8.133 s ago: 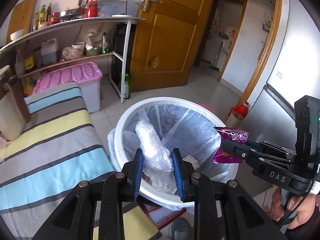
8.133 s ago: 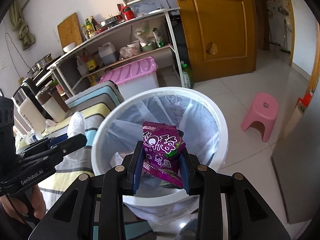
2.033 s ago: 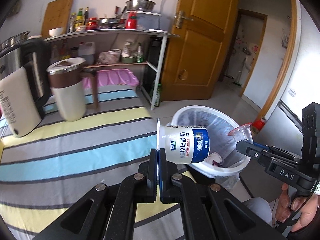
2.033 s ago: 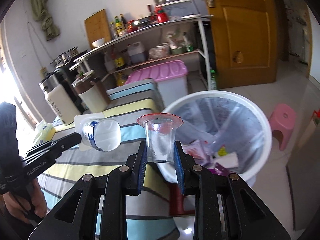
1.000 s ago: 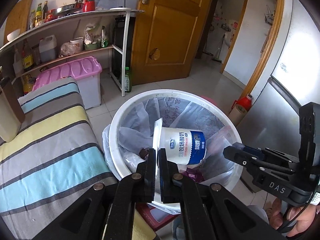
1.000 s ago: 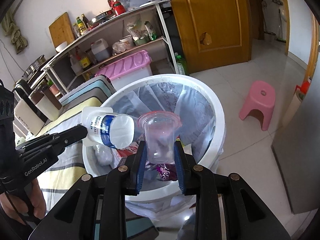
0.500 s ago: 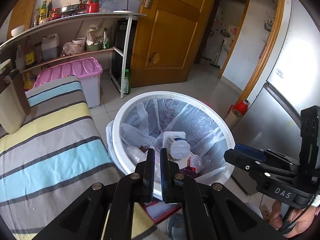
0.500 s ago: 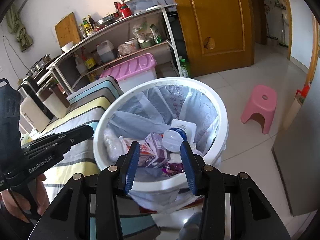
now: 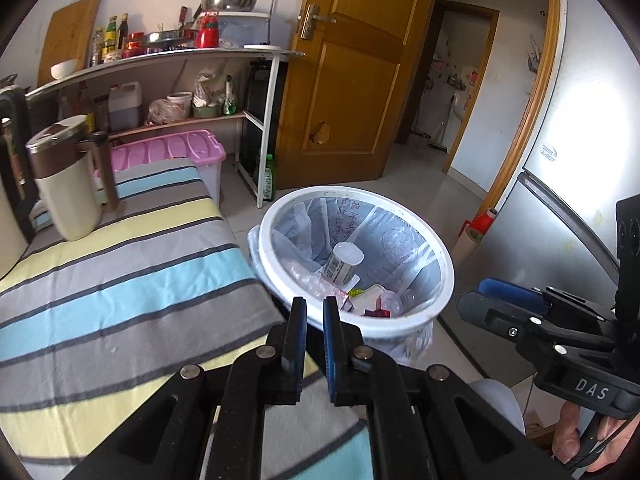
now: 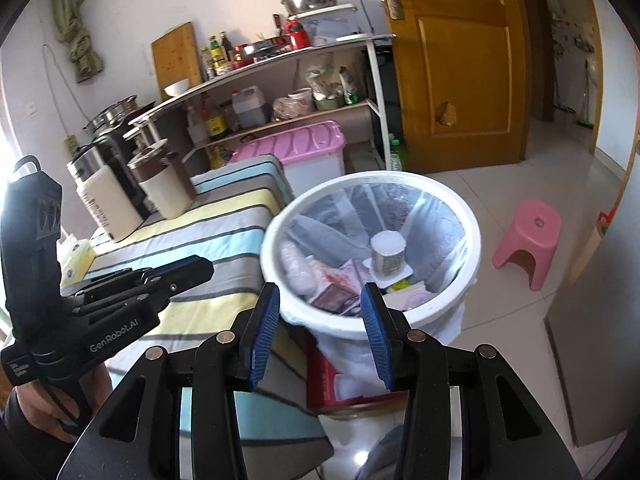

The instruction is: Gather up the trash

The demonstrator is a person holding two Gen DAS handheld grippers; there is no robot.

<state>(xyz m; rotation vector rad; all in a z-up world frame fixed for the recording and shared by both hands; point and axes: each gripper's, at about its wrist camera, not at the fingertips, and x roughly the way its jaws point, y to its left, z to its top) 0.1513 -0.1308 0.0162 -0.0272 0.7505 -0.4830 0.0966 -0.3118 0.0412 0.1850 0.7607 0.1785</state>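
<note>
The white bin (image 9: 360, 193) with a plastic liner stands on the floor beside the striped table. In it lie a yogurt cup (image 9: 344, 264), a clear plastic cup (image 9: 390, 302) and several wrappers. The bin (image 10: 376, 178) and the yogurt cup (image 10: 387, 258) also show in the right wrist view. My left gripper (image 9: 315, 304) hovers over the table's edge, short of the bin; its jaws stand a narrow gap apart, opening, with nothing between them. My right gripper (image 10: 320, 292) is open and empty, in front of the bin's near rim.
The striped tablecloth (image 9: 120, 280) carries a beige jug (image 9: 68, 184) and a kettle at the left. A pink-lidded box (image 9: 172, 152) and a shelf rack stand behind. A pink stool (image 10: 528, 236) sits on the floor, a fridge (image 9: 560, 220) at the right, a red box (image 10: 340, 388) under the bin.
The yogurt cup left my left gripper and the clear cup left my right gripper; both now lie in the bin. Both grippers have drawn back and up from the bin.
</note>
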